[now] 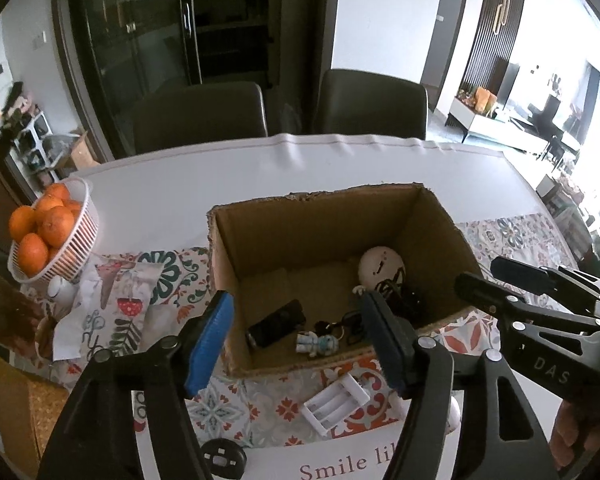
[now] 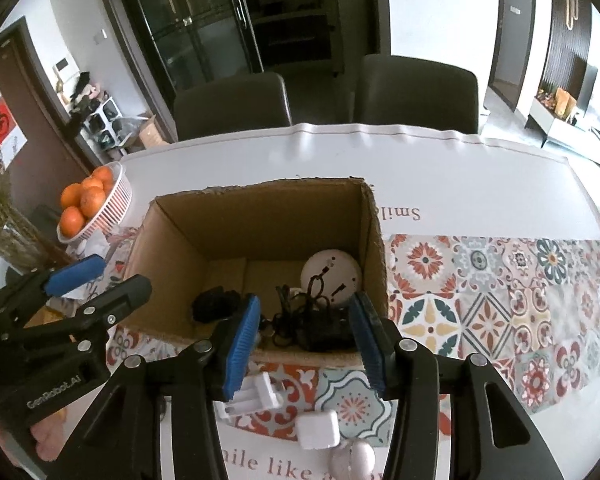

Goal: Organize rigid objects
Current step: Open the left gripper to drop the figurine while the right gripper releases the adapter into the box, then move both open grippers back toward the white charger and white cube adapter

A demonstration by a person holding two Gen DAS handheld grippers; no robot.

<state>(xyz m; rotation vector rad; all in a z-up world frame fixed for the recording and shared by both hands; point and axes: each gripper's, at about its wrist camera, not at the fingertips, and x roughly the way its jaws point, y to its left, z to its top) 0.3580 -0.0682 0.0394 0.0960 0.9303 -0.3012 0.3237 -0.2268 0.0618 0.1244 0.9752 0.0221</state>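
Note:
An open cardboard box (image 1: 320, 216) (image 2: 260, 208) stands on the table. It holds a white round disc (image 1: 380, 270) (image 2: 330, 276), a black adapter with tangled cables (image 1: 396, 300) (image 2: 320, 320), a black phone-like device (image 1: 276, 322) and a small astronaut figure (image 1: 318, 344). My left gripper (image 1: 298, 304) hangs open over the box's near left part, nothing between its pads. My right gripper (image 2: 306, 308) (image 1: 496, 276) is open above the near right corner, the adapter lying below it. A white battery holder (image 1: 336, 402) (image 2: 256, 396) and a white cube plug (image 2: 318, 428) lie before the box.
A white basket of oranges (image 1: 56, 232) (image 2: 96, 208) stands at the left beside crumpled patterned paper (image 1: 112, 304). A round black item (image 1: 224, 458) and a pale round object (image 2: 354, 460) lie near the front edge. Two dark chairs (image 1: 200, 116) stand behind the table.

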